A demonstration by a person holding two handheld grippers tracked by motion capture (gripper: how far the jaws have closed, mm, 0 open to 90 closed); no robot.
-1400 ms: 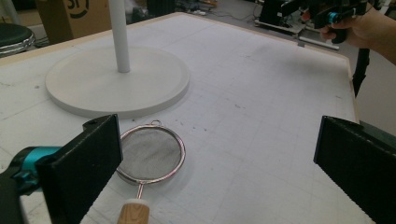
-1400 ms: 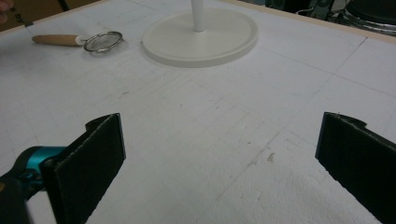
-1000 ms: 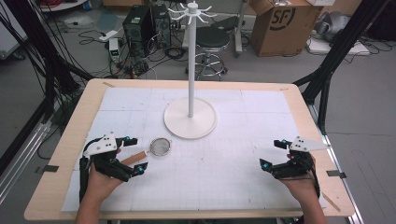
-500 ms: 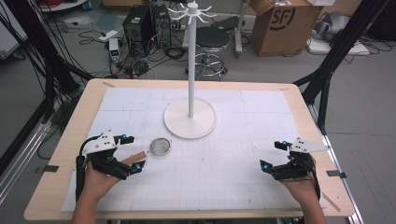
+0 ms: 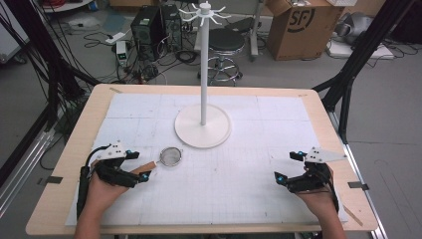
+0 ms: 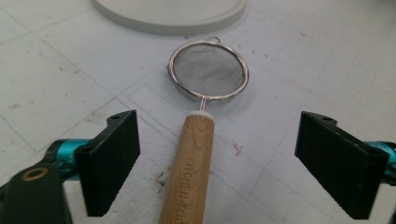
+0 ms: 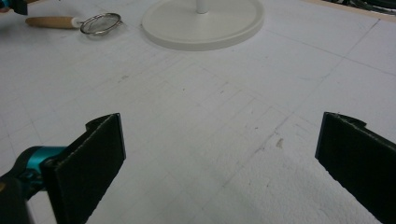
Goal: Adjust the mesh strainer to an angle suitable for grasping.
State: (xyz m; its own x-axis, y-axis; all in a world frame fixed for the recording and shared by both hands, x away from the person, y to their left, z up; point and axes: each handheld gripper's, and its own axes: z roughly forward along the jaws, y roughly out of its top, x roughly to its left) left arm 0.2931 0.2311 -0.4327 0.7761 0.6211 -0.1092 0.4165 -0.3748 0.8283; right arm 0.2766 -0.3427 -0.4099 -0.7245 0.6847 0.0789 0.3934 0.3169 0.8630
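Two jaws of the left gripper [image 6: 217, 168] have just been closing, not yet touching the strainer [image 6: 201, 140] handle between them — lower-left, bare mat around; right gripper [image 7: 219, 168] open — lower-right.

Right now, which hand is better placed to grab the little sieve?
Left. The left gripper already straddles the wooden handle of the sieve, its jaws just closing. The right gripper sits far across the table.

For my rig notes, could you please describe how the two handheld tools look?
Each tool, left and right, has a black body, two flat black jaw pads on teal mounts and a grey three-cornered plate on top. A black cable loops from the left one. The person's forearms are bare, with no sleeves in view.
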